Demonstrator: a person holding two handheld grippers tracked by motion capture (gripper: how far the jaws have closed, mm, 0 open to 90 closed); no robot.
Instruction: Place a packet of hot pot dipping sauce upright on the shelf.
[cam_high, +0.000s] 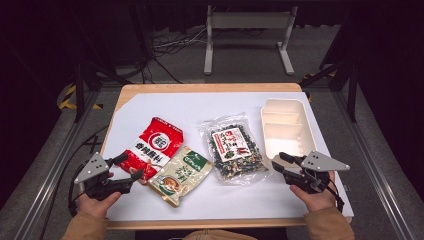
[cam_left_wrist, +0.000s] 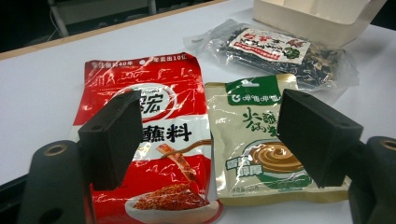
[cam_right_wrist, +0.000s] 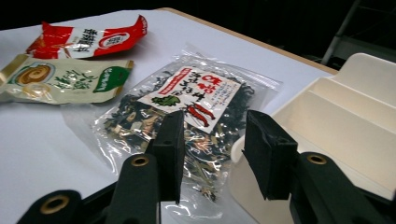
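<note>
The bench (cam_high: 150, 102) is the biggest thing here, a wooden top covered with a white sheet. On its right side stands a cream tray (cam_high: 287, 129) with several compartments, and nothing lies in them. Just left of the tray lies a clear bag of dark dried mix (cam_high: 234, 149) with a white and red label; its right edge comes very close to the tray. More to the left lies a red packet (cam_high: 156, 145), flat on the sheet. A beige and green packet (cam_high: 181, 175) lies beside it, and its upper left edge touches or slightly overlaps the red one.

The left gripper (cam_high: 129, 167) is held in the person's left hand (cam_high: 95, 202) at the left near corner. Its jaws are spread wide and hold nothing; they point at the near edges of the red packet and the beige and green packet. The right gripper (cam_high: 278, 161) is in the right hand (cam_high: 317, 197), near the front end of the tray. Its jaws are also apart, with nothing between them, and they point at the clear bag.
</note>
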